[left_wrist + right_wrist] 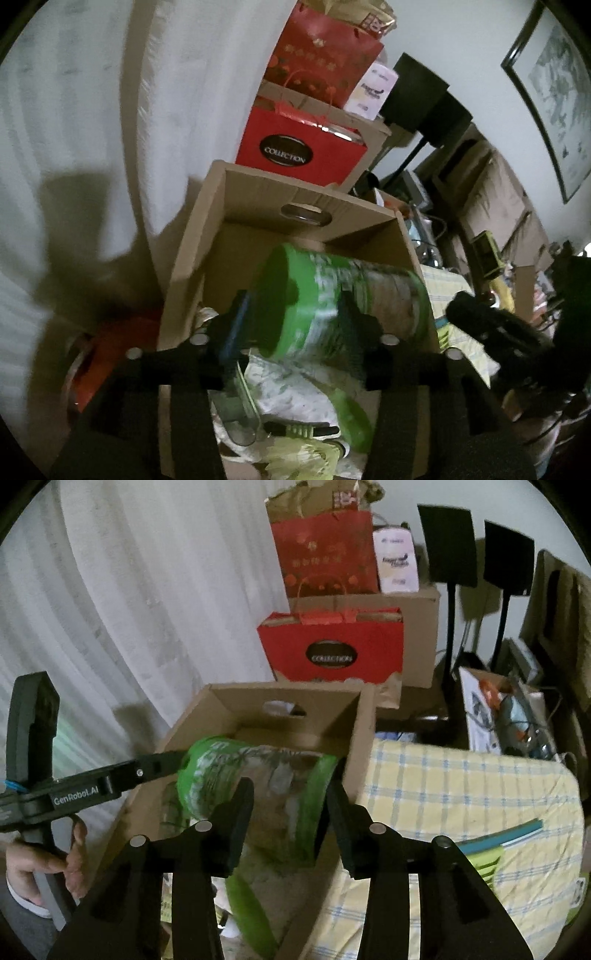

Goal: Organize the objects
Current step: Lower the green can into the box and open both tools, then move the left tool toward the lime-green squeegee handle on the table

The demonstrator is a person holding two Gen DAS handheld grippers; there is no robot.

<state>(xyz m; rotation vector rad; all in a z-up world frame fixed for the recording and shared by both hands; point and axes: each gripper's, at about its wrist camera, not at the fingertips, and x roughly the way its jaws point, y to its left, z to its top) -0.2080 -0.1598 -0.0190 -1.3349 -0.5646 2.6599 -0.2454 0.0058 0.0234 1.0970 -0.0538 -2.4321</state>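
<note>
Green canister (332, 306) is clamped sideways between left gripper (295, 325) fingers above cardboard box (192, 251).

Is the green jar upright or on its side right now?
On its side. The green jar lies horizontally above the open cardboard box, gripped at opposite ends by the left gripper and right gripper.

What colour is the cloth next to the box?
Pale yellow with blue checks, clearest in the right wrist view.
</note>
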